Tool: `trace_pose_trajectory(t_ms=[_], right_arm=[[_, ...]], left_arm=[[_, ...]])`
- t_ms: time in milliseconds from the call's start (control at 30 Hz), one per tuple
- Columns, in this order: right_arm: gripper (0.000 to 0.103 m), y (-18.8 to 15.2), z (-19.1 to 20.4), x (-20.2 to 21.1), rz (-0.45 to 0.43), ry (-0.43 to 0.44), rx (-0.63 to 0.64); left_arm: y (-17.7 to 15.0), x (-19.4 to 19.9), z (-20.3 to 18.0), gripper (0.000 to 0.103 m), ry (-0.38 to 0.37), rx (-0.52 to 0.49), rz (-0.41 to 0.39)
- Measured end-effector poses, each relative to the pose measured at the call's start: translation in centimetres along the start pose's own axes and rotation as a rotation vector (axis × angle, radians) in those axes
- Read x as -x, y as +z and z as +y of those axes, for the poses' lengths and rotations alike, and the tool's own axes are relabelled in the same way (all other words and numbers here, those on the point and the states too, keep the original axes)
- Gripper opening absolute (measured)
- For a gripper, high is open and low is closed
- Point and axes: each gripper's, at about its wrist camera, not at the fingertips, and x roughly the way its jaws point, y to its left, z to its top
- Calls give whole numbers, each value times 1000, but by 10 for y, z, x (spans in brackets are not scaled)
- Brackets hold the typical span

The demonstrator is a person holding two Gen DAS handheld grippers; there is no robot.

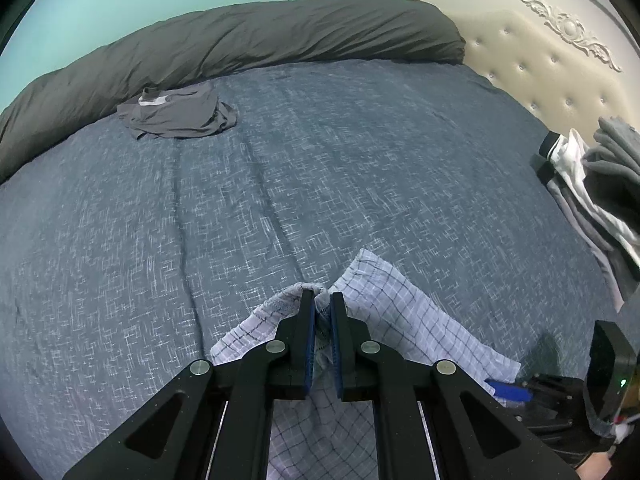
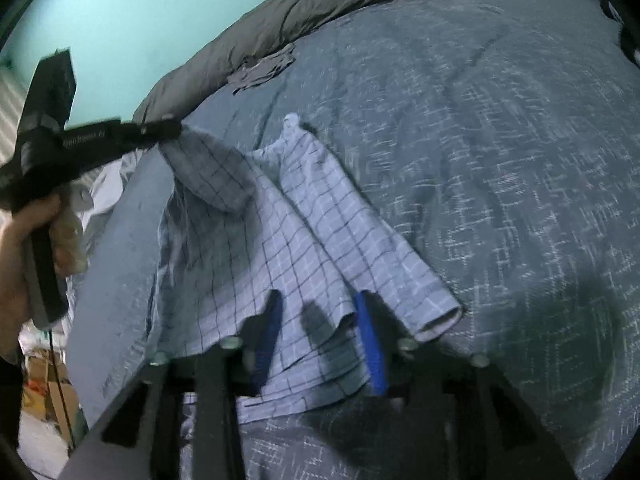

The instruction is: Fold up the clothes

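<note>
Left tool (image 1: 322, 295) — pinching checked shorts (image 2: 304, 240)

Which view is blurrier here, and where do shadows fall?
Right wrist view: motion-smeared, the right gripper soft, a dark shadow on the bedspread lower right. Left wrist view: sharper, the left gripper crisp on the checked garment; strong fisheye bowing.
</note>
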Motion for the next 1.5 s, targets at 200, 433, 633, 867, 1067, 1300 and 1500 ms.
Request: trace_pose_trajectory(t_ms=[200, 433, 633, 867, 1067, 1300, 1500], right_arm=[[3, 0, 2, 2, -22, -11, 19], [3, 1, -5, 20, -49, 46, -15], [3, 2, -19, 36, -74, 57, -51], [3, 4, -39, 45, -81, 49, -90], [3, 4, -57, 39, -65, 53, -132], [3, 3, -62, 36, -53, 60, -146], [3, 6, -63, 35, -57, 64, -152]], left_arm=[[-2, -1, 4, 7, 1, -1, 2], [7, 2, 7, 7, -4, 13, -9], [27, -14, -4, 7, -26, 15, 13], [44, -51, -33, 7, -49, -26, 66], [43, -84, -43, 8, -51, -27, 121], [41, -75, -21, 30, -62, -1, 119], [24, -32, 24, 32, -24, -8, 73]])
